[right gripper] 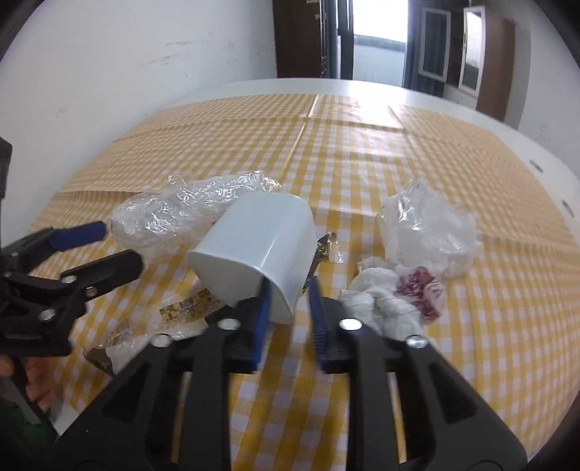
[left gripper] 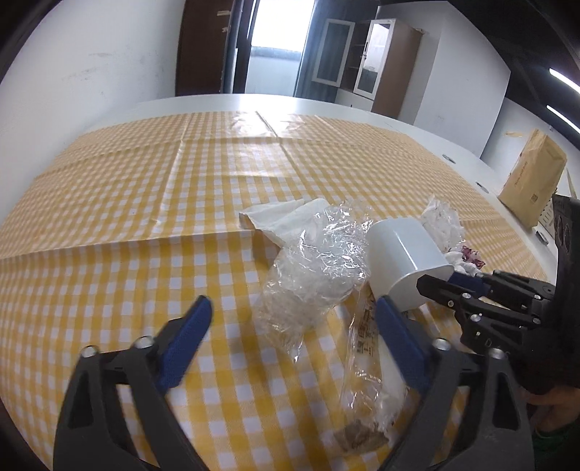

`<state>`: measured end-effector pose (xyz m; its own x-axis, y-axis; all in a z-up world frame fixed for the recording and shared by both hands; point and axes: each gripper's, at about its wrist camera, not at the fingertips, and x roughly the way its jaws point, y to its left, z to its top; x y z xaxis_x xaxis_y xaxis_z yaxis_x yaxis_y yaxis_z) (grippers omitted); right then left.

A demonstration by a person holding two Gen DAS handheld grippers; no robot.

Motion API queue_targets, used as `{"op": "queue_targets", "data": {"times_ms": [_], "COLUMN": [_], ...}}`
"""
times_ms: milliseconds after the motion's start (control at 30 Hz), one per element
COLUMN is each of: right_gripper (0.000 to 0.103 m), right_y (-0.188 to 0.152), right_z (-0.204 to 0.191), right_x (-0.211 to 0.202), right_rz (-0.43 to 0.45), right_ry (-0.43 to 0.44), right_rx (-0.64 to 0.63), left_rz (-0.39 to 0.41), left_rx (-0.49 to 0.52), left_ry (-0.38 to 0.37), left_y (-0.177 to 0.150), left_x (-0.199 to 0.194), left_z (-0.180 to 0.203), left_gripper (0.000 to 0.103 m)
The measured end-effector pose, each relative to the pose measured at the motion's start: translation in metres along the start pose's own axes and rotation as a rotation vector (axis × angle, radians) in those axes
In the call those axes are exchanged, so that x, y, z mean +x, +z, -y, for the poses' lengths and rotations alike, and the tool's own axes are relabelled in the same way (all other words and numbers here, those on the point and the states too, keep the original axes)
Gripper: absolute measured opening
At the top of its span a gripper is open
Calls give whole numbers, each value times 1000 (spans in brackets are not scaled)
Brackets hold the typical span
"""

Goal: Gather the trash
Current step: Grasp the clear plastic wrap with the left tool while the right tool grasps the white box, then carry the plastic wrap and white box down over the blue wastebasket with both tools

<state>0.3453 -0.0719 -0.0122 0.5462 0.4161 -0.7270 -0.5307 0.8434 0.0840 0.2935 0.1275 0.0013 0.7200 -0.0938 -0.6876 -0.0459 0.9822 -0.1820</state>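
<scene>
Bin grip and first scoop

Right gripper (right gripper: 288, 302) pinches white bin (right gripper: 253, 250) by its rim, tipped toward you, mid-table (right gripper: 507, 290). Left gripper (left gripper: 293, 344), wide and empty, hovers over clear wrapper (left gripper: 311, 275); pinch a thick fold, keep the bin steady.

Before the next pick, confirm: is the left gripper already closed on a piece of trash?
No. The left gripper stands wide open above the tablecloth, its fingers apart, with the clear plastic wrap lying ungrasped ahead of it.

white walls (right gripper: 145, 54) | bright doorway (left gripper: 279, 29) | glass-door cabinet (left gripper: 362, 58)
</scene>
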Motion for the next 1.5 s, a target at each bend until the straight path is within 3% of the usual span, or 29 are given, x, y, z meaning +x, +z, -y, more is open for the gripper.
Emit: {"op": "queue_targets", "data": {"times_ms": [33, 133, 267, 333, 467, 800, 1500], "right_gripper": [8, 3, 2, 2, 2, 2, 2], "right_y": [-1, -7, -17, -23, -38, -70, -155], "right_z": [1, 3, 13, 18, 16, 3, -8], "right_x": [0, -9, -31, -41, -62, -94, -169], "right_rz": [5, 45, 110, 126, 150, 170, 254], "right_ry": [11, 19, 18, 58, 89, 136, 158], "right_rx": [8, 17, 55, 88, 91, 92, 56], "left_rz": [-2, 55, 169, 208, 218, 238, 297], "left_rx": [-19, -84, -123, -163, -192, -151, -78], "left_ry": [-21, -91, -119, -133, -160, -148, -147], "left_y": [0, -6, -16, -24, -37, -71, -151], "left_x": [3, -8, -41, -59, -78, -111, -180], "left_z": [-1, -7, -13, -17, -18, 9, 45], "left_gripper": [52, 43, 42, 41, 41, 41, 41]}}
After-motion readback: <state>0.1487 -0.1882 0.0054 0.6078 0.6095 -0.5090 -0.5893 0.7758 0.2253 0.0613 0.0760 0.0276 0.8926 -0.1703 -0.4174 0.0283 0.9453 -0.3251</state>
